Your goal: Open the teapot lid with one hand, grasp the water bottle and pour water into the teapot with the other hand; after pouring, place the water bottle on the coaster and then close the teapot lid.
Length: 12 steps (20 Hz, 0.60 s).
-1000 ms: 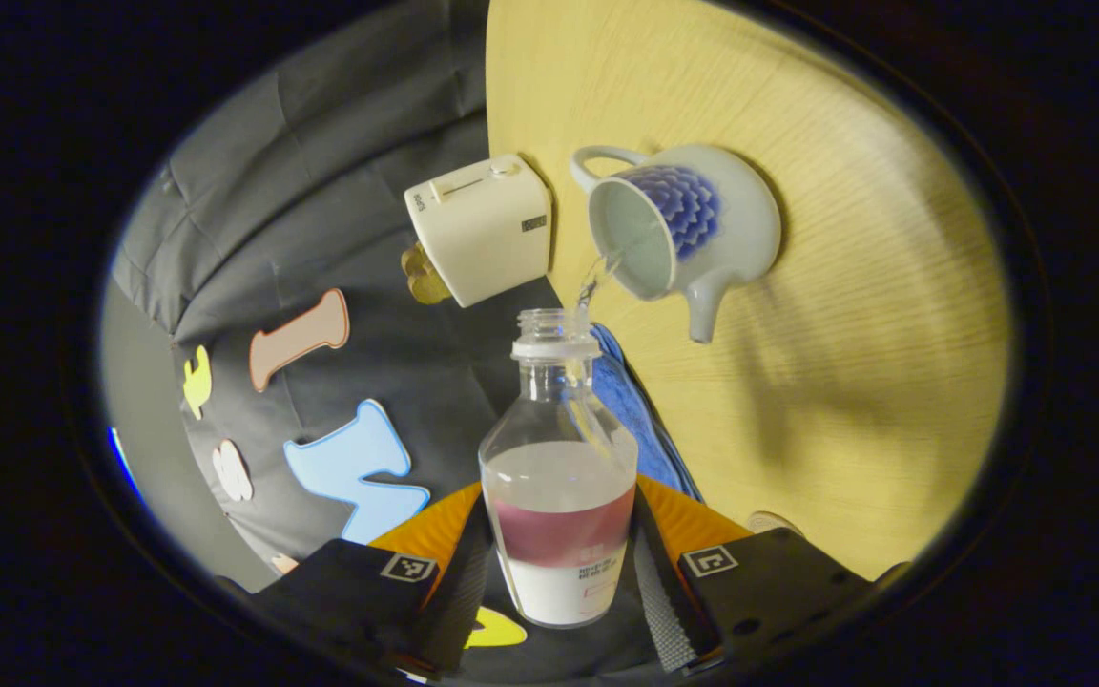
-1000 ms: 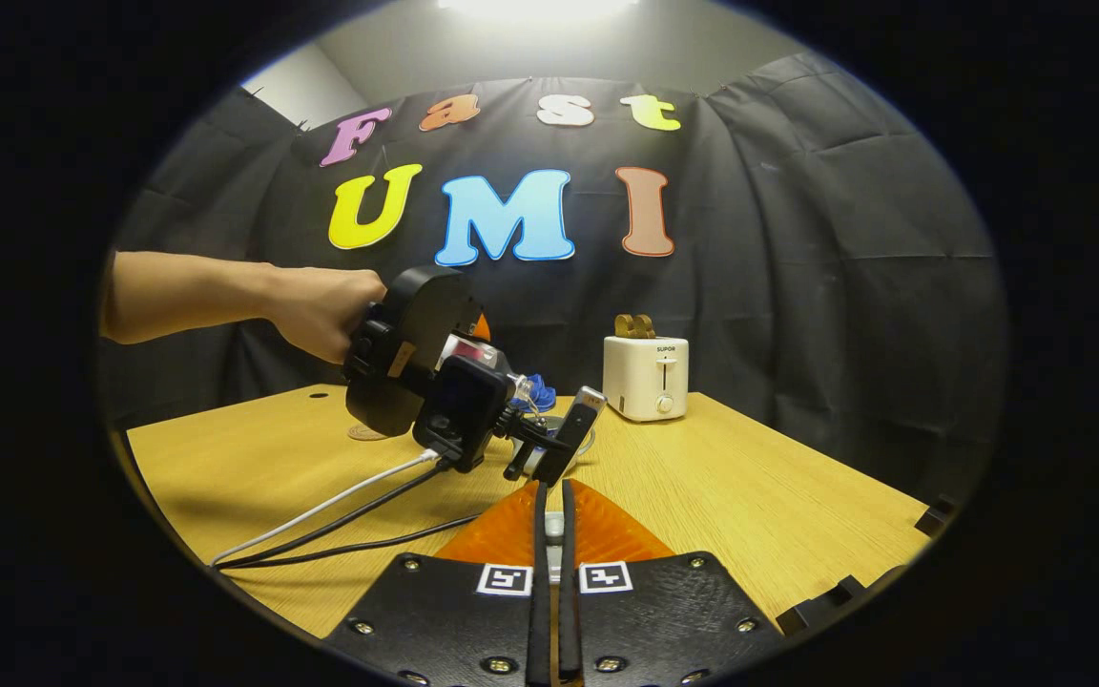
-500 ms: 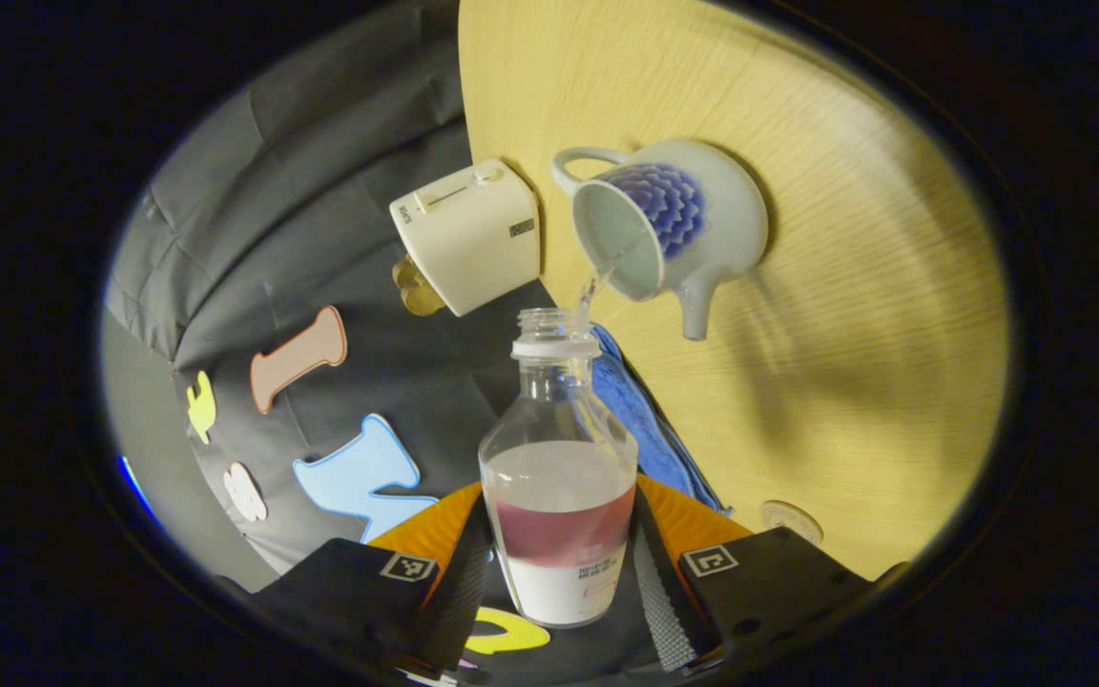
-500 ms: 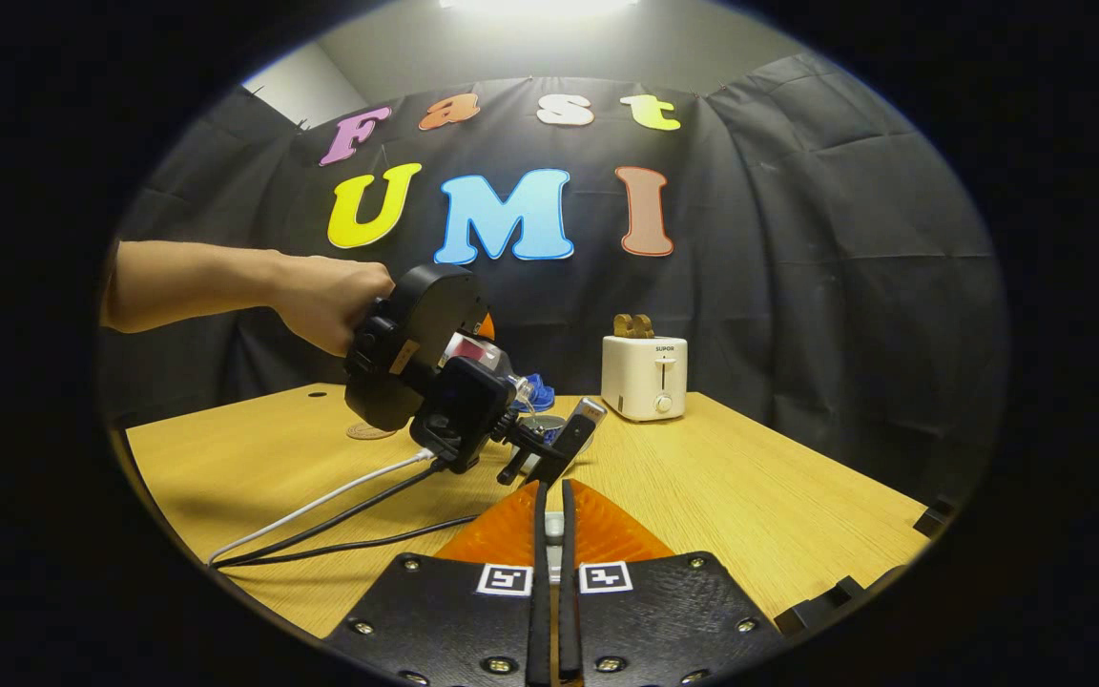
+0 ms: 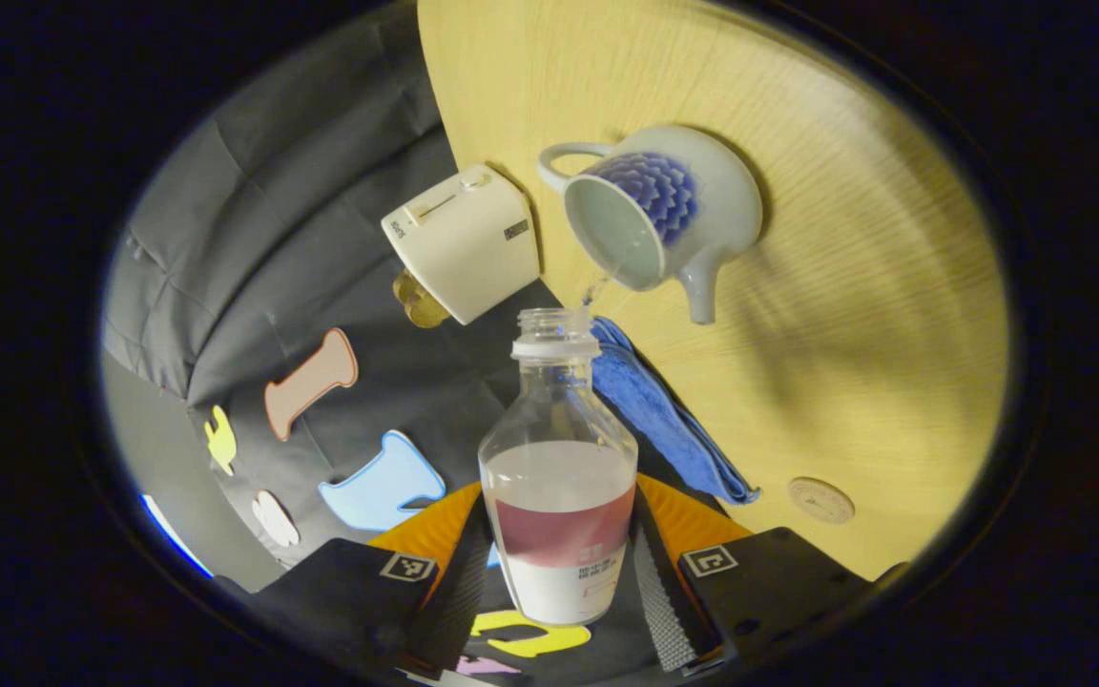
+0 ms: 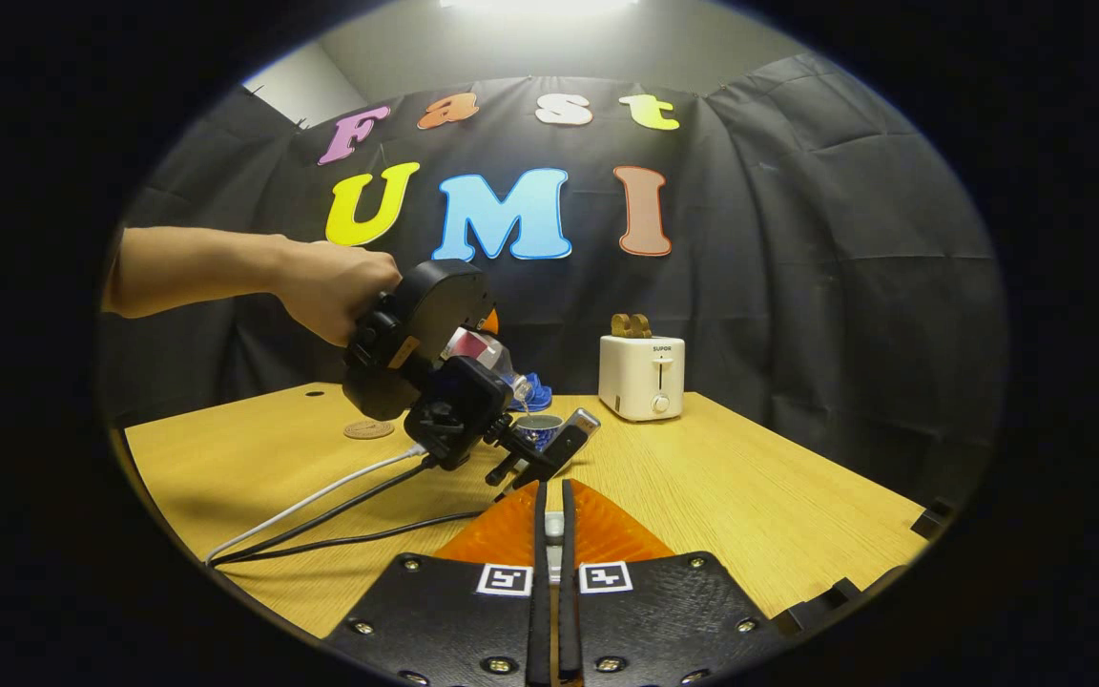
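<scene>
Left tongs [image 5: 559, 582] clamped on water bottle [image 5: 559, 477], tipped over open teapot [image 5: 654, 215] on desk [image 5: 845, 286].
Coaster [image 5: 820, 500] beside blue cloth [image 5: 659, 410]. Right gripper view: teapot mostly hidden behind left rig; right tongs [image 6: 552, 572] pressed together, lid hard to make out.

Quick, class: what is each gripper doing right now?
Left gripper: closed on the water bottle, tilted toward the teapot.
Right gripper: closed; something small between the fingers, unidentifiable.

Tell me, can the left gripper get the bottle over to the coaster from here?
Probably yes: the coaster lies bare on the table, apart from the blue cloth, while the left gripper holds the water bottle.
</scene>
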Each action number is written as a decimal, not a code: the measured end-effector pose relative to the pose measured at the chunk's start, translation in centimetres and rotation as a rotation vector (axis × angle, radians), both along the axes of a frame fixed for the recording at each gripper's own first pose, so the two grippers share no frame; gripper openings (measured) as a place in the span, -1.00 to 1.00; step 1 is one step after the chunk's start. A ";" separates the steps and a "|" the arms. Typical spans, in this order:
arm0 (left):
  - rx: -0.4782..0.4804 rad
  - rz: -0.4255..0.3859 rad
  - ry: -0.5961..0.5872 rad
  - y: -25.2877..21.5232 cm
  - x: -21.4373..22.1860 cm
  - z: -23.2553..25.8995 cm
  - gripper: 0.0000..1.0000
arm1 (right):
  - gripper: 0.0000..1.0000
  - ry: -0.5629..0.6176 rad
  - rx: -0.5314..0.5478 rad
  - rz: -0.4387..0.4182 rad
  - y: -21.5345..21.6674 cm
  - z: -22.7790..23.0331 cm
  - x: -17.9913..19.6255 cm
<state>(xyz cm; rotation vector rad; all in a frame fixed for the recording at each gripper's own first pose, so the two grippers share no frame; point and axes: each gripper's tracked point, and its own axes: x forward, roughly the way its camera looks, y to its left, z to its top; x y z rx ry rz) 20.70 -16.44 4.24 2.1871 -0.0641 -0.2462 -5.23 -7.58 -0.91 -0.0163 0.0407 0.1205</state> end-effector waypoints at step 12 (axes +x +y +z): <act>0.061 -0.046 -0.031 -1.2 -0.7 1.0 0.70 | -0.93 -0.001 0.002 -0.006 -0.3 0.0 0.0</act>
